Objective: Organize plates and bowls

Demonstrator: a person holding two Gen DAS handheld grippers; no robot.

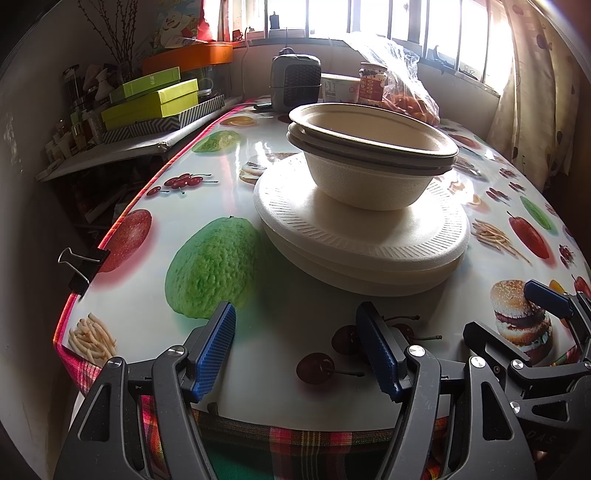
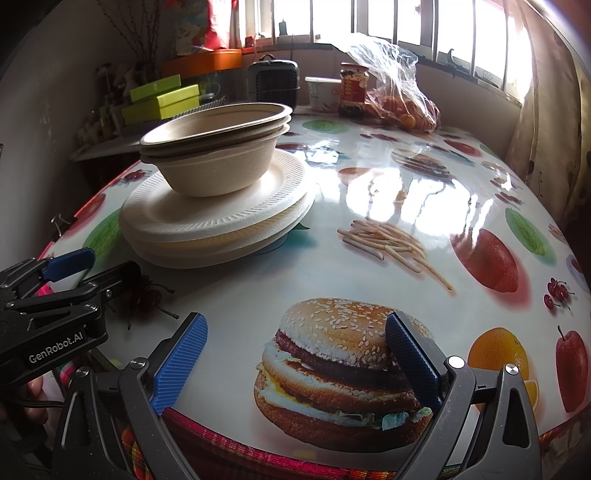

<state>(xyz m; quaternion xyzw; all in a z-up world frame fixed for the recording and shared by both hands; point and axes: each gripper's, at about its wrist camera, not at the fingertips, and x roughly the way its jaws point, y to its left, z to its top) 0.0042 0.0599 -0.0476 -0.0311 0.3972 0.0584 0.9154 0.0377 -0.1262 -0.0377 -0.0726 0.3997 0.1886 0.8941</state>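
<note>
Nearest the cameras, the left gripper (image 1: 295, 339) and the right gripper (image 2: 297, 350) are held over the near edge of the table (image 2: 388, 258), jaws spread wide with nothing between the blue pads. The printed tablecloth (image 1: 147, 314) is pinned at its left edge by a binder clip (image 1: 83, 264). Just beyond the left gripper, a stack of white plates (image 1: 362, 243) is seen, and nested bowls (image 1: 369, 158), probably three, are set upright on top of it. Further back, a small heater (image 1: 295, 79), a jar (image 2: 354, 90) and a plastic bag (image 2: 399, 92) of what may be oranges are lined up below the window (image 2: 406, 22).
</note>
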